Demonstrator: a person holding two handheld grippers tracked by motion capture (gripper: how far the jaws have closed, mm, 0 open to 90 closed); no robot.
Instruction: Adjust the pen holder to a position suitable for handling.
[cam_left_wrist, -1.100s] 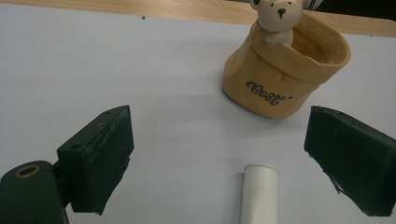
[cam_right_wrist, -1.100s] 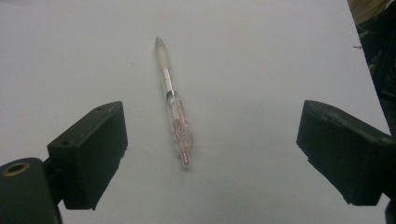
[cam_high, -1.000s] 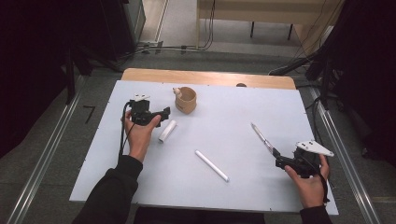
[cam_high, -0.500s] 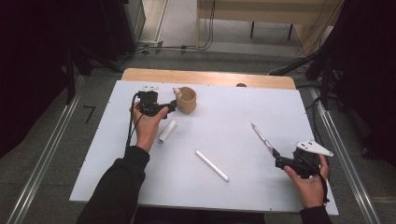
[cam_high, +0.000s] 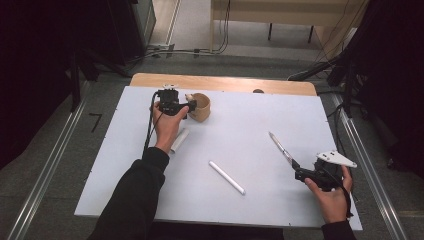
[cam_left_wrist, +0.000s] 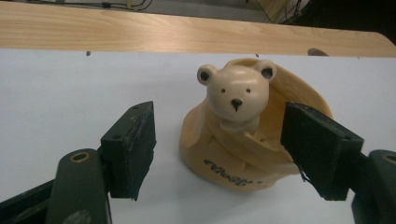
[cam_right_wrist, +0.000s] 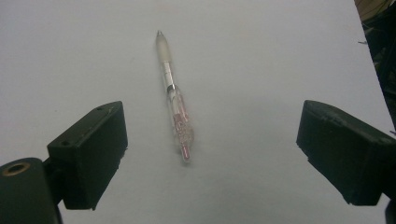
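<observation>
Closing in on bear-shaped holder (cam_left_wrist: 245, 135) near far edge of white surface (cam_high: 250, 130), left of centre; left gripper (cam_high: 186, 106) level with it, jaws just now narrowing, holder between them. Pads (cam_left_wrist: 133, 144) apart still, clear of tan walls on both sides in left gripper view; no grip yet. Holder upright, bear head at its front rim, dark script low on its wall, unreadable.

Lying flat toward right edge: clear pen (cam_right_wrist: 173, 93), tip pointing away from right gripper (cam_right_wrist: 212, 154), straight ahead of its jaws. Jaws wide apart, empty, resting back from pen's near end; right hand (cam_high: 330, 197) near the corner closest to the person on that side.

Lying loose on surface: white stick (cam_high: 226, 177) near centre, slanted; white tube (cam_high: 179, 140) just beside left forearm, partly hidden by it.

Judged progress: early. Nothing lifted, nothing placed in holder as far as visible. Approach to holder all but complete; clamp on holder outstanding. Likely remaining: steadying holder, picking up pen, standing it inside; same perhaps for stick and tube.
</observation>
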